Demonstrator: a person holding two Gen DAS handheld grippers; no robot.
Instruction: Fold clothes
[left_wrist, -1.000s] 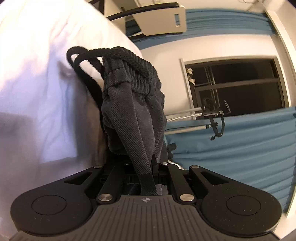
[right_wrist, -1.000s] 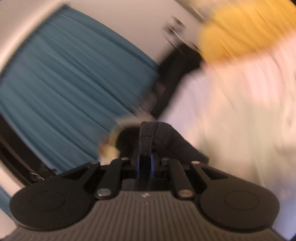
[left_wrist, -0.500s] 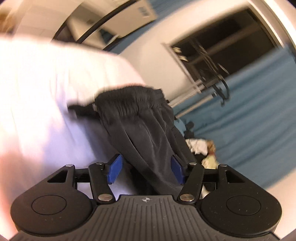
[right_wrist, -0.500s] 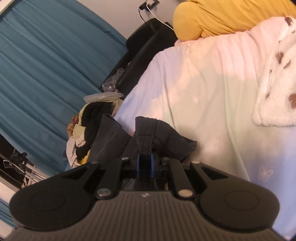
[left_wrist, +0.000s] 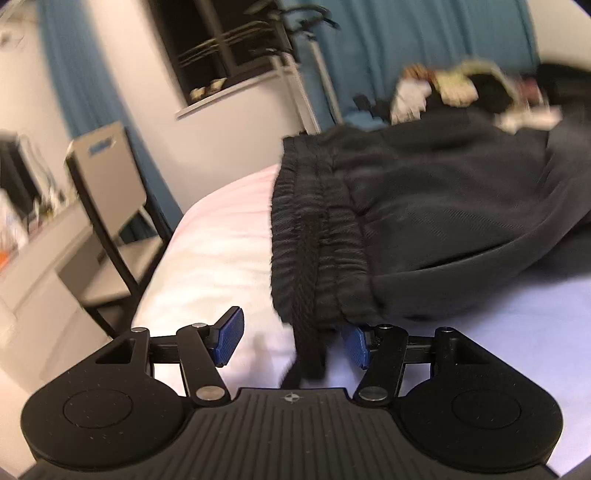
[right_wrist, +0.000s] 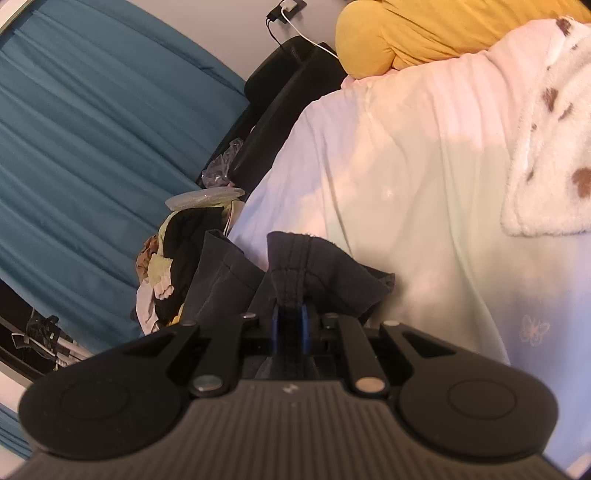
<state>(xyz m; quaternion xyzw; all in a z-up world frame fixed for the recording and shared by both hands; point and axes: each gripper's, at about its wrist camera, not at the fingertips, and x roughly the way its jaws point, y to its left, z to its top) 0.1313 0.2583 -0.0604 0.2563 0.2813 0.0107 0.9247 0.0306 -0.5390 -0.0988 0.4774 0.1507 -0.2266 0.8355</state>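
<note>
Black drawstring shorts (left_wrist: 424, 206) lie on the pale bed sheet (left_wrist: 221, 251) in the left wrist view, elastic waistband toward me and the cord trailing down between my fingers. My left gripper (left_wrist: 291, 338) is open, its blue pads (left_wrist: 229, 336) spread wide on either side of the waistband's corner. In the right wrist view, my right gripper (right_wrist: 290, 325) is shut on a hem of the same black shorts (right_wrist: 314, 269), whose cloth bunches up just past the fingers over the sheet (right_wrist: 424, 184).
A grey chair (left_wrist: 110, 192) and desk stand left of the bed. A heap of clothes (right_wrist: 166, 266) lies beyond the bed's edge by teal curtains (right_wrist: 92, 140). A yellow pillow (right_wrist: 424, 33) and a spotted fleece blanket (right_wrist: 554, 129) sit farther up the bed.
My left gripper opened and let go of the waistband, and the shorts dropped flat onto the bed. The right gripper kept its hold and settled near the sheet.
</note>
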